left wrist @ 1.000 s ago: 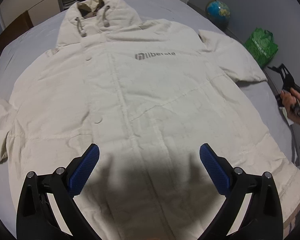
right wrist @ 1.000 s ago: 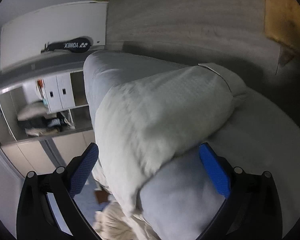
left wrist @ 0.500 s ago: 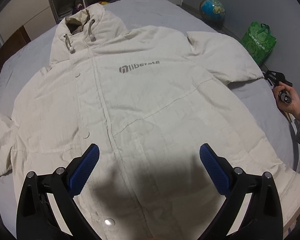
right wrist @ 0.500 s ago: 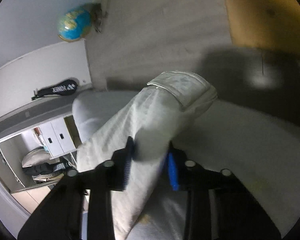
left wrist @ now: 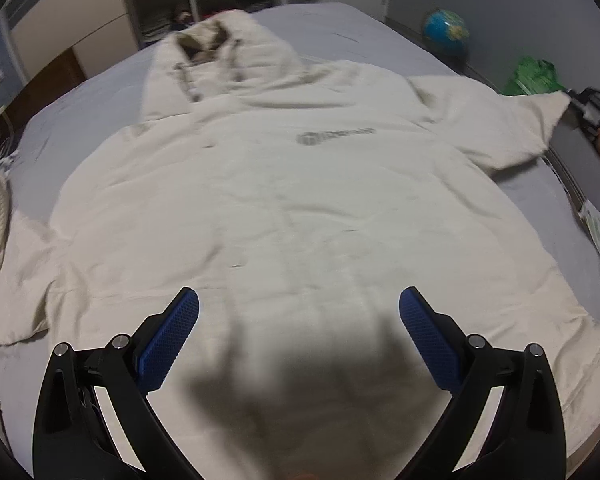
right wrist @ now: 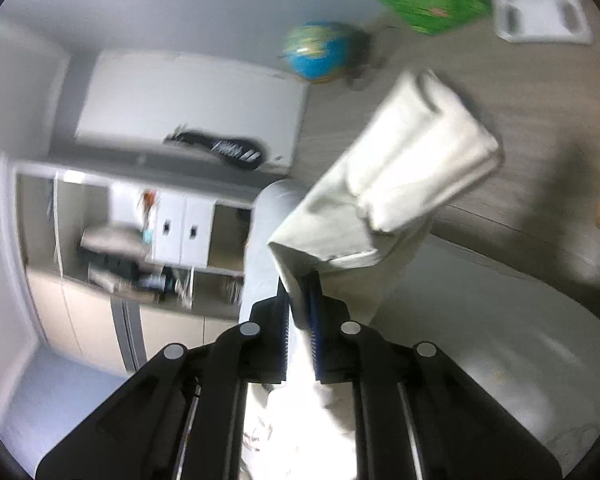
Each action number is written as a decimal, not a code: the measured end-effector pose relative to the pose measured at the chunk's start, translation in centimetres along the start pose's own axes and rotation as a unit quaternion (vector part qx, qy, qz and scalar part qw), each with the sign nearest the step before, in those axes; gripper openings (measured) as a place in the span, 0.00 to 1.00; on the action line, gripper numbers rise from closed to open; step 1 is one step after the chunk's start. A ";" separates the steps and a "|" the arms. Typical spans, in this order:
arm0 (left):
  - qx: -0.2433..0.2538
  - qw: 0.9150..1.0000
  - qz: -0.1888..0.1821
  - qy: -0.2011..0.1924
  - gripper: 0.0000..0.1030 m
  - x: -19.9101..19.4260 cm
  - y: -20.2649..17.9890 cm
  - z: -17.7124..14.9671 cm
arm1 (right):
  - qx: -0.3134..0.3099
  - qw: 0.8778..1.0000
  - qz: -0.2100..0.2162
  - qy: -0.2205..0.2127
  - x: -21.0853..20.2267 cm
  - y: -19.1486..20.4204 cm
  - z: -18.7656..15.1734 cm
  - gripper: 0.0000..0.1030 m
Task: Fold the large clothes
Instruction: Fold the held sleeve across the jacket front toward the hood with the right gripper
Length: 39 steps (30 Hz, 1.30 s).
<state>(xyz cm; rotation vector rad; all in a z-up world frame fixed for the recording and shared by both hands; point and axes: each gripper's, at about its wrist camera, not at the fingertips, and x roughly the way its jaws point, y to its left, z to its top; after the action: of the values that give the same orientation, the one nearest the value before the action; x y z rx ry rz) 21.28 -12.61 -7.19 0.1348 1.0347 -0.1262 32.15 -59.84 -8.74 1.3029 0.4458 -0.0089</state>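
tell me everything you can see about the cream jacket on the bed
The cream jacket is a large hooded coat of padded-looking fabric, lying front up and spread across the grey bed. Its hood has drawcords, a grey printed logo sits on the chest, and a snap placket runs down the middle. One sleeve is lifted off the bed, pinched near the cuff by the right gripper. The left gripper hovers open above the hem.
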 end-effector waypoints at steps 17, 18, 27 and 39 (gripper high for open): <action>-0.129 0.991 0.033 -0.031 0.94 -0.9 15.2 -5.3 | -0.260 0.955 -0.002 0.145 5.8 19.0 -21.3 0.05; -0.134 0.990 0.030 -0.032 0.94 -0.9 15.5 -5.6 | -0.269 0.951 -0.005 0.152 6.1 19.2 -22.3 0.05; -0.177 0.983 -0.014 -0.036 0.94 -0.5 17.1 -6.0 | -0.364 0.905 -0.048 0.213 8.5 20.4 -32.6 0.05; -0.201 0.979 -0.007 -0.040 0.94 -0.3 18.2 -5.9 | -0.435 0.848 -0.045 0.300 11.9 22.4 -42.2 0.04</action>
<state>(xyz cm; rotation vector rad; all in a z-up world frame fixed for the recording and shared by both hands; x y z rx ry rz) 19.21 6.37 -9.00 -0.2440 0.9618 0.0658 35.51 -11.57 0.07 0.3483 0.9147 0.4865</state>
